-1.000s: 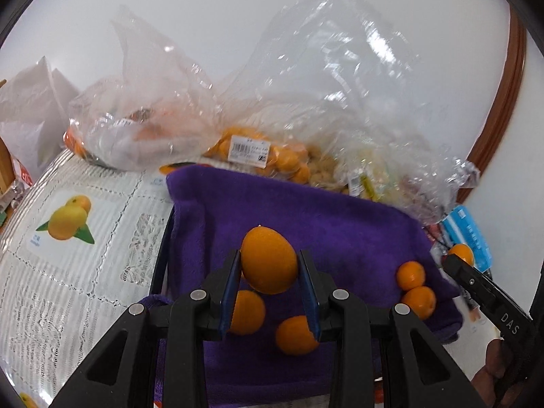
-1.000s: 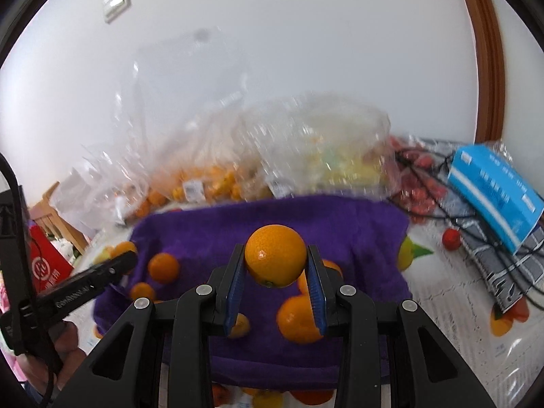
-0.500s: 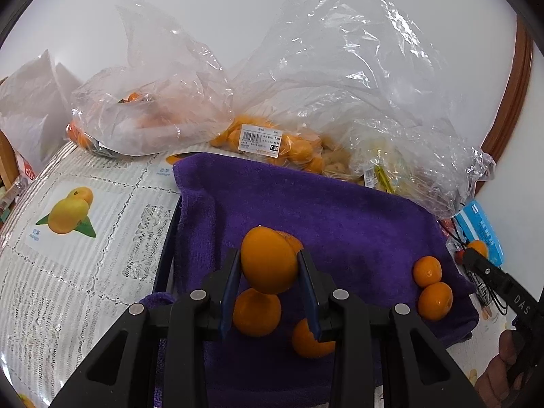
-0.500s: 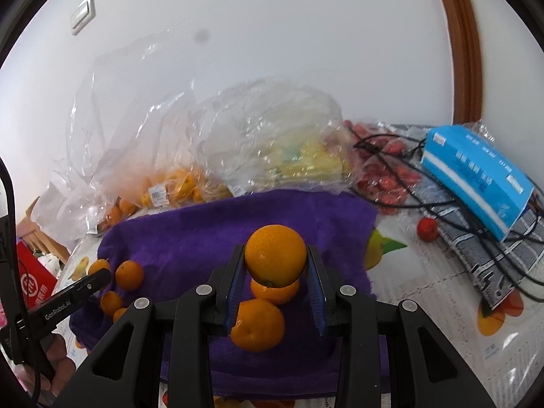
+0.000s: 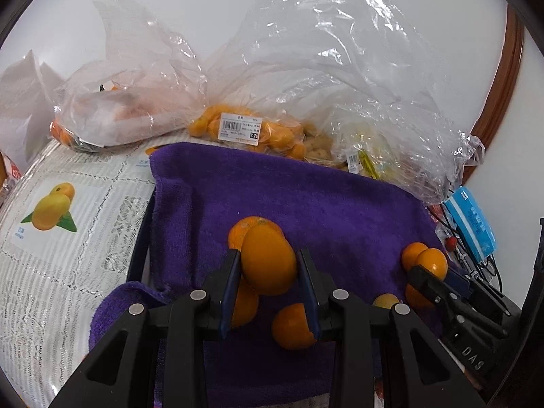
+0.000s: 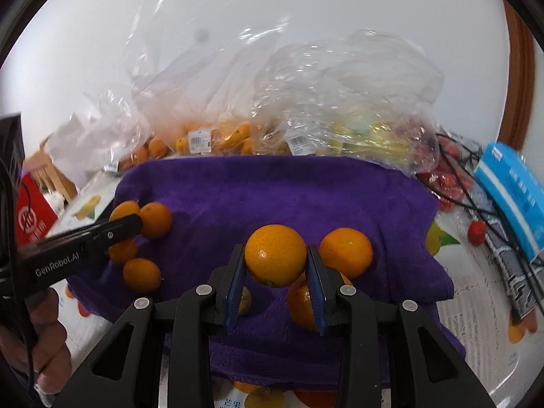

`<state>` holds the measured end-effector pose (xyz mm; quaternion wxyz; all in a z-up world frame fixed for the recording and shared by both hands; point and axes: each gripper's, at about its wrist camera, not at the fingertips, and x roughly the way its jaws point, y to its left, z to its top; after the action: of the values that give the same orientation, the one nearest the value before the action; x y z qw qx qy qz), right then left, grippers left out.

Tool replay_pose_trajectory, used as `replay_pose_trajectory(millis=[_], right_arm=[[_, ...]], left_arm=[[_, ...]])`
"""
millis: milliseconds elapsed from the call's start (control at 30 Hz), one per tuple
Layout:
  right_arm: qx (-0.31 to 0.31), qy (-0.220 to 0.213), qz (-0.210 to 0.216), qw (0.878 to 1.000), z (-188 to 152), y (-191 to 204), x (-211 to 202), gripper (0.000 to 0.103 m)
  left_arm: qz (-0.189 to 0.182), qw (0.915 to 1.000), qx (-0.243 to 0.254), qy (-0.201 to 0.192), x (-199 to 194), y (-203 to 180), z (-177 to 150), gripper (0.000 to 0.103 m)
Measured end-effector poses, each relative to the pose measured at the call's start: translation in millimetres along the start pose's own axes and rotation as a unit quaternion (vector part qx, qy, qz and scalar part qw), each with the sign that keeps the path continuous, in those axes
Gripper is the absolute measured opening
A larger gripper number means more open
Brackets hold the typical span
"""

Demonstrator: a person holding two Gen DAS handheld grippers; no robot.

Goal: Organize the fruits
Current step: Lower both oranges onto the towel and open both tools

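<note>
A purple towel (image 5: 306,197) (image 6: 272,190) covers the middle of the table. My left gripper (image 5: 268,255) is shut on an orange (image 5: 268,265) just above the towel, with loose oranges (image 5: 292,323) lying under and behind it. My right gripper (image 6: 275,251) is shut on a round orange (image 6: 275,258) low over the towel's front. Beside it lie two more oranges (image 6: 346,251). In the right wrist view the left gripper's finger (image 6: 112,231) crosses a small cluster of oranges (image 6: 154,219) at the towel's left end.
Clear plastic bags (image 5: 272,102) (image 6: 306,108) of oranges and other fruit are heaped along the wall behind the towel. A blue box (image 6: 510,183), black cables and small red fruits (image 6: 476,233) lie at the right. A red box (image 6: 30,210) stands at the left.
My right gripper has sunk toward the towel with its orange and rolled a little, and it now shows closer in the left wrist view. The left gripper has barely moved and keeps its orange.
</note>
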<state>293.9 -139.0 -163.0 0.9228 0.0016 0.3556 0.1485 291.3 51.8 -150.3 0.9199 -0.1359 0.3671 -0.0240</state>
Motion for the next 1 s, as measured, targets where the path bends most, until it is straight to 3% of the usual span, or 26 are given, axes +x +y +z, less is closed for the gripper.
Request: replay_pose_trajectory(millis=[500, 800, 1000], right_arm=[[-0.024, -0.010, -0.038, 0.999, -2, 3, -1, 0.035], [-0.007, -0.015, -0.035, 0.999, 0, -2, -9, 0.035], [0.015, -0.034, -0.034, 0.999, 2, -6, -27, 0.050]], left_arm=[[-0.011, 0.9999, 0.009, 0.001, 0, -6, -1, 0.032], [-0.029, 0.9993, 0.010, -0.019, -14, -7, 3, 0.049], [-0.026, 0.9988, 0.025, -0.034, -29, -13, 7, 0.055]])
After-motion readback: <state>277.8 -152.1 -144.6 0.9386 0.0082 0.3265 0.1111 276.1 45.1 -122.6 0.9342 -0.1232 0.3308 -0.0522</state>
